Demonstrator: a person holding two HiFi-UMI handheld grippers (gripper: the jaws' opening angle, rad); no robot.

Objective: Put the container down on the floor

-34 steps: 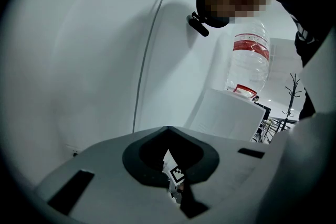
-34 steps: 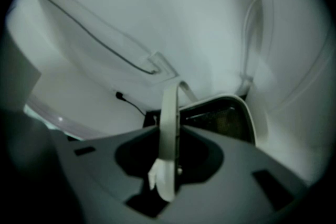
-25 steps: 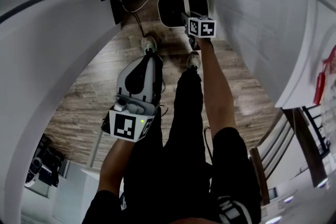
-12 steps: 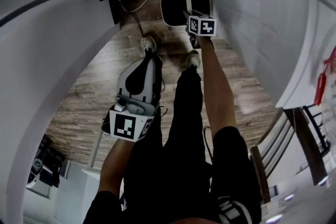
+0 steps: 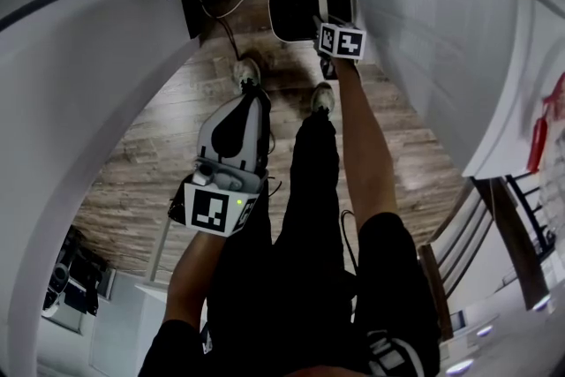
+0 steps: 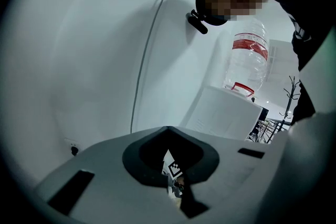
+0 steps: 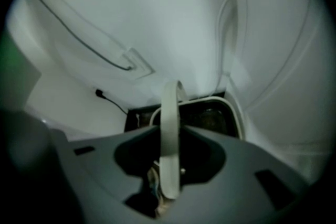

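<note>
The container (image 5: 296,13) is a white tub with a dark inside and a white strap handle (image 5: 316,3). It is at the far end of the wooden floor (image 5: 168,154), between two white walls. My right gripper (image 5: 321,22) reaches down to it at arm's length. In the right gripper view the handle (image 7: 169,118) runs upright between the jaws of the gripper (image 7: 170,136), over the tub (image 7: 212,115). These jaws have just eased open a little but still hold the handle. My left gripper (image 5: 252,98) hangs by the person's leg, shut and holding nothing (image 6: 169,134).
A dark box (image 5: 194,13) and a black cable (image 5: 228,29) lie left of the container by the wall. The person's shoes (image 5: 248,71) stand just short of it. A water bottle (image 6: 248,55) stands on a white cabinet (image 6: 223,113). Wooden furniture (image 5: 494,234) is at the right.
My right gripper and the container have drifted slightly farther away, towards the top of the head view. The left gripper has stayed where it was.
</note>
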